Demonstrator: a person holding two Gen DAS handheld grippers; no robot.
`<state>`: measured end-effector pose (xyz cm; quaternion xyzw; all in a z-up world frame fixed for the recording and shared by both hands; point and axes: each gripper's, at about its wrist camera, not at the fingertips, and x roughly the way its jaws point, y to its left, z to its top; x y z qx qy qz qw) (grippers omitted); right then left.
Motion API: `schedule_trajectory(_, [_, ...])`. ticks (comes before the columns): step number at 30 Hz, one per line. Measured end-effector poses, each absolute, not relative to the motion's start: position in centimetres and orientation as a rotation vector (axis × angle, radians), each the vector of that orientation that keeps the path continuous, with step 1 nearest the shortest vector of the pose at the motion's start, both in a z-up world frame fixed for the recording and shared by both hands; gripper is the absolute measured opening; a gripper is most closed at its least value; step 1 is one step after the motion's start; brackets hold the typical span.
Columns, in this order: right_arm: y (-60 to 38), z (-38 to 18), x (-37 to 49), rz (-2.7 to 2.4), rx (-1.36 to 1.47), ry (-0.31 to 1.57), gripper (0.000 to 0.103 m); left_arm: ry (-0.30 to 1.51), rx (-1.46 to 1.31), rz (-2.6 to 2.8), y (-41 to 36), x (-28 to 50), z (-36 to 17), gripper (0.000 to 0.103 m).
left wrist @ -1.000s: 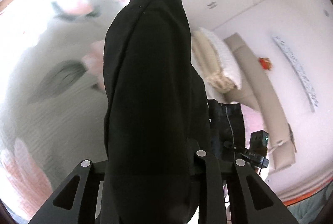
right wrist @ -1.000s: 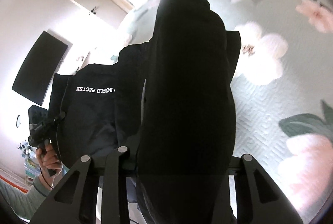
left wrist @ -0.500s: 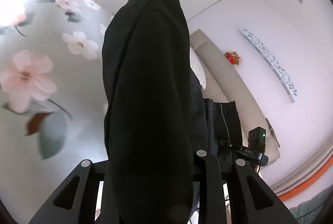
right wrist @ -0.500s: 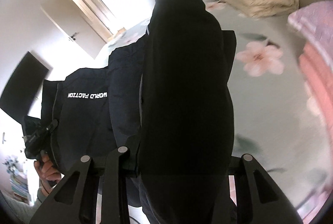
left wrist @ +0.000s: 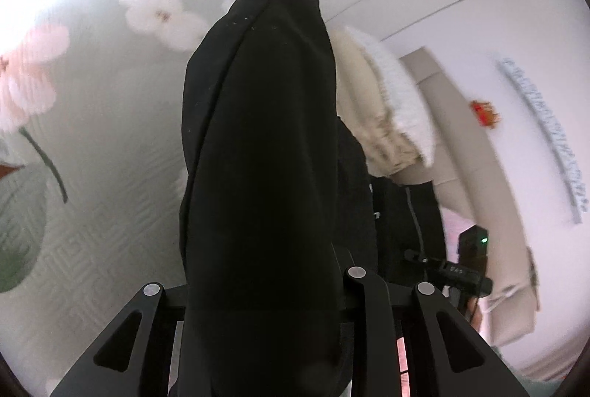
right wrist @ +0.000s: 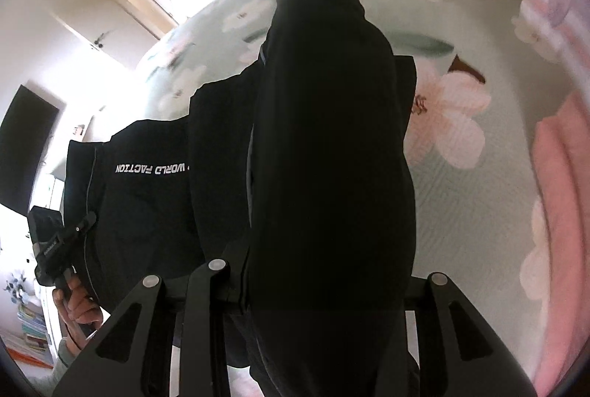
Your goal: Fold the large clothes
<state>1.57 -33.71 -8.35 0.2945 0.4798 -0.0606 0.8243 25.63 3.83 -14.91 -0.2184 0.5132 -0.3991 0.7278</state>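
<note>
so from the left wrist view, the left claw (left wrist: 265,279) is clamped on a thick bunch of the black jacket (left wrist: 258,146), which fills the middle and hangs above the floral bed (left wrist: 92,139). folded cream blankets (left wrist: 376,109) sit behind it, and the other claw shows low at right.

right wrist view: the right claw (right wrist: 324,279) pinches another bunch of the same jacket, white "world faction" lettering (right wrist: 151,169) showing mirrored at left. pink folded bedding (right wrist: 560,194) lies at right on the bed.
</note>
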Motion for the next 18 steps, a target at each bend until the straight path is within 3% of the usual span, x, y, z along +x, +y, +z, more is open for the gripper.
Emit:
schedule_trajectory(4, [-36.6,-13.7,2.8,-0.16,0.643,1.091,0.041,1.201,-0.472,-0.769,4.6,27.0,-19.2,0.034])
schedule_trajectory(6, [-38.6,-15.6,2.4,-0.149,0.717,1.088,0.043,1.275,-0.541,-0.726,6.2,28.0,-22.1,0.052])
schedule_trajectory(9, [-40.6,-18.6,1.7,-0.122,0.795,1.108,0.058,1.332,-0.633,-0.723,7.3,27.8,-24.9,0.071])
schedule_trajectory(13, [-42.0,-21.3,0.9,-0.132,0.86,1.125,0.091,1.37,-0.671,-0.753,8.0,28.3,-25.2,0.072])
schedule_trajectory(18, [-44.6,-22.7,-1.1,-0.116,0.895,1.121,0.094,1.396,-0.561,-0.691,12.0,28.3,-24.0,0.076])
